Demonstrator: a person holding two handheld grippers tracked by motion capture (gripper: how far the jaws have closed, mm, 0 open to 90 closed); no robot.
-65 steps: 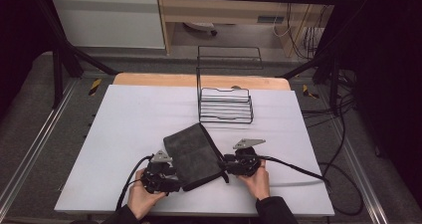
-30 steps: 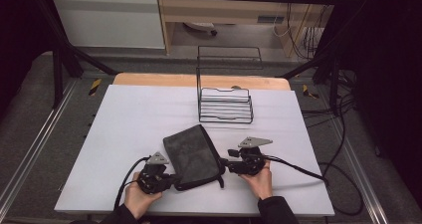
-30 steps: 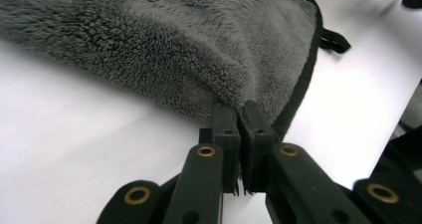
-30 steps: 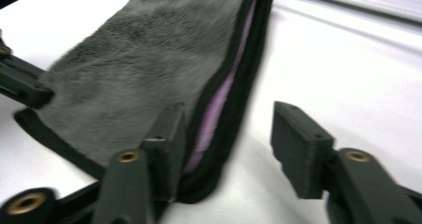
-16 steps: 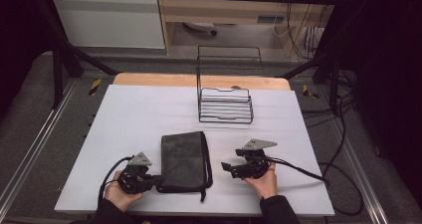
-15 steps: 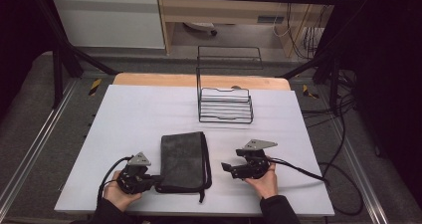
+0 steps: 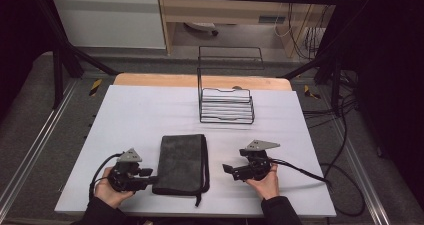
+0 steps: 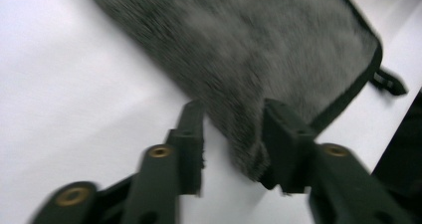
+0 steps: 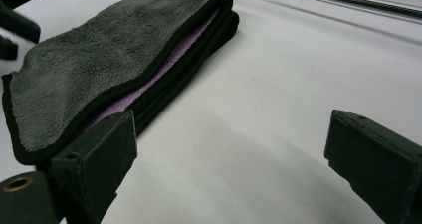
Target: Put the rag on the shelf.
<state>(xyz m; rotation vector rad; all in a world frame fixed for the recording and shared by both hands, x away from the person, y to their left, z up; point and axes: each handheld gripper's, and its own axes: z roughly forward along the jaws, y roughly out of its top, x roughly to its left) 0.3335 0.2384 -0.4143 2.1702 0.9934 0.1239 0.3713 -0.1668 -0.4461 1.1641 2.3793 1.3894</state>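
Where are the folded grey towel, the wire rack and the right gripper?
folded grey towel (image 7: pixel 181 161), high view, middle of its top face.
wire rack (image 7: pixel 226 105), high view, its bottom bars.
right gripper (image 7: pixel 226 169), high view, between its open jaw tips.

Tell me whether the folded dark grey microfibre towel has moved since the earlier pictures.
Yes. The folded dark grey microfibre towel turned straighter and lies flat, further from the black wire rack.

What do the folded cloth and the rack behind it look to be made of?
Folded cloth: looks like plush microfibre or terry, matte dark grey with a short fuzzy nap, a stitched black edge binding and a lilac layer showing inside the fold in the right gripper view. Rack: appears to be thin bent metal wire with a black coated finish; coating or paint cannot be told apart.
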